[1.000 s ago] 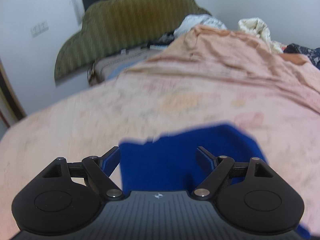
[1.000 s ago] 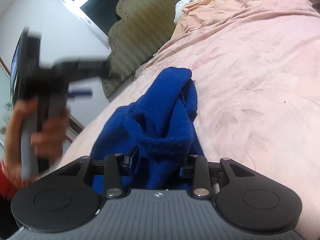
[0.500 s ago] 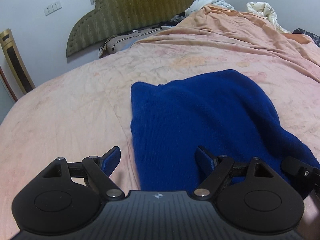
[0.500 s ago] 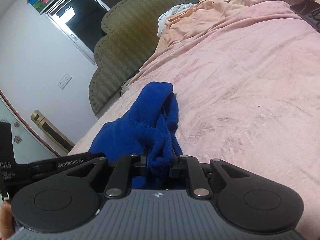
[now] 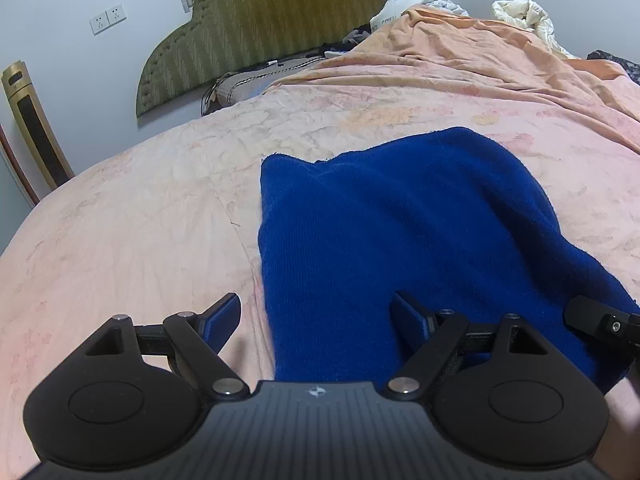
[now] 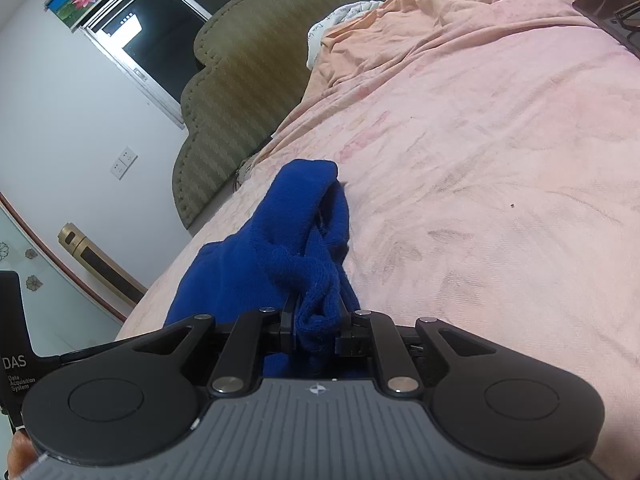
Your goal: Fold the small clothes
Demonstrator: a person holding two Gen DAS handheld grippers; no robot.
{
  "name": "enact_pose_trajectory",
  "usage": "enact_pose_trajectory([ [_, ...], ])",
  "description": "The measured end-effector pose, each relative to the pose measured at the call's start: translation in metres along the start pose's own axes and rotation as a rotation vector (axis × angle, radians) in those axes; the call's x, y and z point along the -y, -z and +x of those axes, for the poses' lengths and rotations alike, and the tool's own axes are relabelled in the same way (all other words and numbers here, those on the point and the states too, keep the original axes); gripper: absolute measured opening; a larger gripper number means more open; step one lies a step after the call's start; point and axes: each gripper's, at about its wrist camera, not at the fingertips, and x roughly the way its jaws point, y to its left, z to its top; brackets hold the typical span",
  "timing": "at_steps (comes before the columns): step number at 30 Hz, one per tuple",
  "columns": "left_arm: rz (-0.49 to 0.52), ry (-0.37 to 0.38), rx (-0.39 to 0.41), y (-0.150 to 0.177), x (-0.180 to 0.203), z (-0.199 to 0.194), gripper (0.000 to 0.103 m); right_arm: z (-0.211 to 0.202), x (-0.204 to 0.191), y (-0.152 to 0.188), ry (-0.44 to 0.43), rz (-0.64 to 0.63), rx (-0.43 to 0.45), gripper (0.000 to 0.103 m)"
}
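A blue knitted garment (image 5: 400, 216) lies mostly flat on the pink bedsheet (image 5: 120, 220). My left gripper (image 5: 316, 300) hovers open over its near left edge, one finger above the sheet and the other above the cloth. In the right wrist view the garment (image 6: 280, 240) is bunched into a ridge. My right gripper (image 6: 316, 308) pinches a gathered fold of it; the jaws are opening slightly, with the cloth still pressed between the pads. The tip of the right gripper (image 5: 600, 320) shows at the garment's near right corner.
A green padded headboard (image 5: 260, 20) and a heap of white bedding (image 5: 520, 12) close off the far end of the bed. A gold tower appliance (image 5: 32, 120) stands by the wall at left. A dark flat object (image 6: 608, 8) lies on the sheet far right.
My left gripper came down toward the garment's near edge and stayed open. My right gripper's jaws closed onto the bunched fold.
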Motion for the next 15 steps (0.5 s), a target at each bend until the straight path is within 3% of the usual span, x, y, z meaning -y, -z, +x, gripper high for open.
enact_pose_trajectory([
  [11,-0.013,0.021,-0.002,0.001,-0.004,-0.001,0.083,0.000,0.004,0.000,-0.014,0.034,-0.001,0.023],
  [15,-0.049,0.048,0.002,-0.002,-0.020,-0.007,0.084,-0.002,0.006,-0.002,-0.029,0.048,-0.003,0.032],
])
